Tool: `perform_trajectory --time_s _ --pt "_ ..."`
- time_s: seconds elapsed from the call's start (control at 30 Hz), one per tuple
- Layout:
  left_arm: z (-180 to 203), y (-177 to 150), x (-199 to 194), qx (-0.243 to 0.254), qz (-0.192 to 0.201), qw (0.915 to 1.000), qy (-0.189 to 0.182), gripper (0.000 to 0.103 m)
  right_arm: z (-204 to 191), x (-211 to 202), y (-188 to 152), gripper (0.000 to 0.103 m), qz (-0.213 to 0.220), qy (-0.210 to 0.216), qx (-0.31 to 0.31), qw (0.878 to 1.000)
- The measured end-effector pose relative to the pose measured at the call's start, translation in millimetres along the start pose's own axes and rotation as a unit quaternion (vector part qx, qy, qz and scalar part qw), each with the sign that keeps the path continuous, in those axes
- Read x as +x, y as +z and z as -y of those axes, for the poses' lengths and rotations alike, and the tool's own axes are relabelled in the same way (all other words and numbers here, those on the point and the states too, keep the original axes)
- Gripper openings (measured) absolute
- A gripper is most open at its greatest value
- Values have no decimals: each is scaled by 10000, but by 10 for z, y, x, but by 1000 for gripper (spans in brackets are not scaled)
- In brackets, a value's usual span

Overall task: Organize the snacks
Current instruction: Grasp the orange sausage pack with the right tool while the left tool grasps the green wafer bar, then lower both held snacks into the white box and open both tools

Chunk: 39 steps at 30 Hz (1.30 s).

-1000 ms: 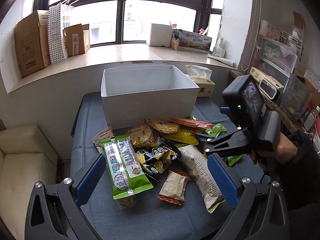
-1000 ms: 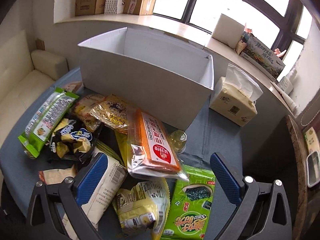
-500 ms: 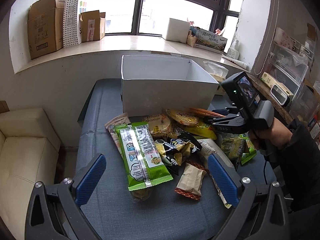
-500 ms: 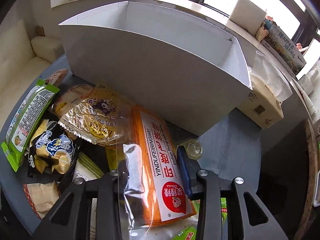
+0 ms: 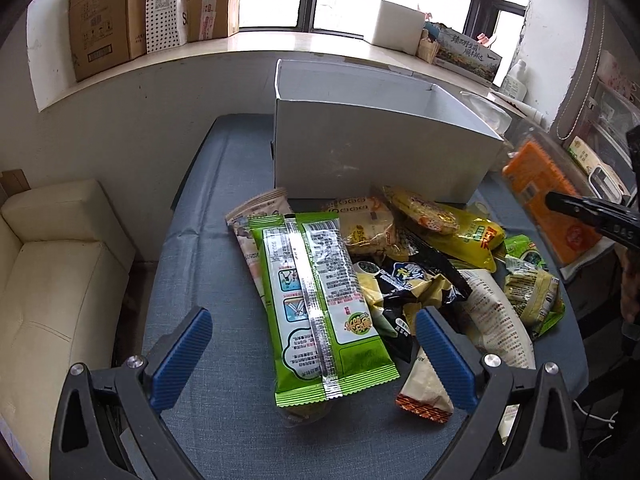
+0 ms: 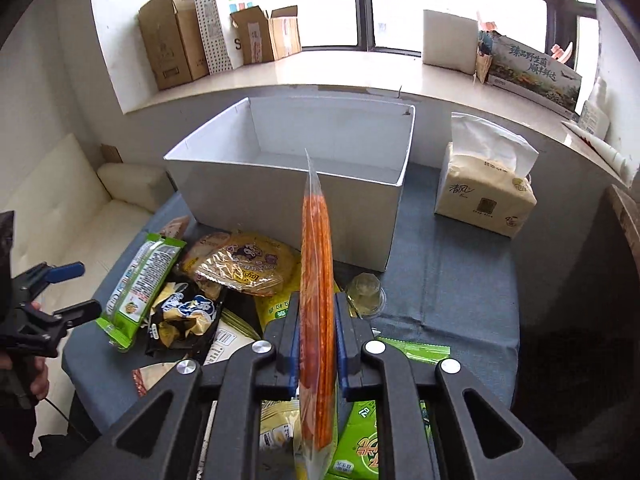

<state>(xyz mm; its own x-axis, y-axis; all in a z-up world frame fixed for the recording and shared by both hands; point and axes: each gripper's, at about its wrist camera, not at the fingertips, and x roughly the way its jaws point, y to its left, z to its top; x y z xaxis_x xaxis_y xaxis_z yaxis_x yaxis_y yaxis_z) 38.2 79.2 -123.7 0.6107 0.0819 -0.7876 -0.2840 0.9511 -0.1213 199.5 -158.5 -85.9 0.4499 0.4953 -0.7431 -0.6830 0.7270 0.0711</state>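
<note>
My right gripper is closing tight on an orange snack pack; both pads press its faces, and it stands on edge above the pile, in front of the white box. The left wrist view shows that pack lifted at the right, held by the right gripper. My left gripper is open, low over a long green pack at the pile's near left. In the right wrist view the left gripper sits beside this green pack. The white box looks empty.
Several snack bags lie heaped on the blue-clothed table, among them a black bag and a yellow pack. A jelly cup and a tissue pack sit right of the box. A cream sofa is at the left.
The right gripper closed on the orange pack and lifted it off the pile, turning it on edge. The left gripper sank closer to the green pack.
</note>
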Motion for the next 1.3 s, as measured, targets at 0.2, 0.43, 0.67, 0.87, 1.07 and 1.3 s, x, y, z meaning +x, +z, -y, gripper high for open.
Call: perform_trajectory --time_s 0.2,0.43,0.67,0.87,1.07,1.3 --pt "66 150 367 171 -244 9984 481 103 61 -452 -124 14 540 253 320 9977" --pt "68 248 801 123 -480 9920 1164 98 35 -688 -305 14 778 462 515 9946" --pt "3 281 502 75 -230 9962 834 71 -15 -637 -352 14 711 580 496 9945" --pt "-5 419 1 0 121 9988 484 71 -34 -567 -294 14 729 759 608 9926" --pt "293 1002 -330 444 674 9966 186 72 88 -462 116 14 939 894 1056 9859" --pt "509 1924 -183 676 971 9928 159 72 186 -216 953 14 1117 678 1229 9838"
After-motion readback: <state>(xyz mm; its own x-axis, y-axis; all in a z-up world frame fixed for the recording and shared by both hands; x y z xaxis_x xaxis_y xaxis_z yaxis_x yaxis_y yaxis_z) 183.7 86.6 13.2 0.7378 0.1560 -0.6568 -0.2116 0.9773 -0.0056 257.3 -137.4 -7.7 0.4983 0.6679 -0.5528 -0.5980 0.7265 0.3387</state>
